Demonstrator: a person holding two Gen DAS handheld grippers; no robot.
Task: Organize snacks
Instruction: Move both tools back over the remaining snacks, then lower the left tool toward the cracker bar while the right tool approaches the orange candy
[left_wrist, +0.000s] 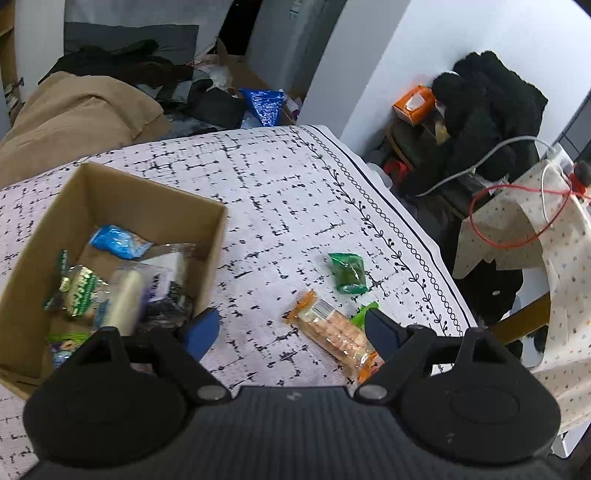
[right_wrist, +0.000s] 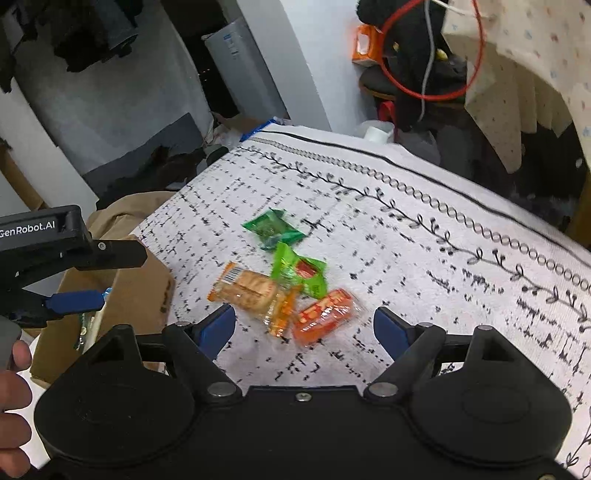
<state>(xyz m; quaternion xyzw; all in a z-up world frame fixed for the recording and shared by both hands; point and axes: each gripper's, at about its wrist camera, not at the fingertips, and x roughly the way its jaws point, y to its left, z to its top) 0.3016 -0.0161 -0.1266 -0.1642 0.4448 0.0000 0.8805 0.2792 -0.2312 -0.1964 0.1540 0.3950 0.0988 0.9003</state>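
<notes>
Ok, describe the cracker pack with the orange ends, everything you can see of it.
The long clear-plastic cracker pack with orange crimped ends lies flat on the white black-patterned tablecloth, outside the brown cardboard box. Stacked pale-brown crackers show through the wrapper, and a barcode label sits near one end. It is sealed and unheld. A bright green snack packet overlaps one side, and a red-orange packet lies against its near end.

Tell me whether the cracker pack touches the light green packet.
Touching. In the right wrist view the light green packet overlaps the cracker pack with no cloth showing between them.
</notes>
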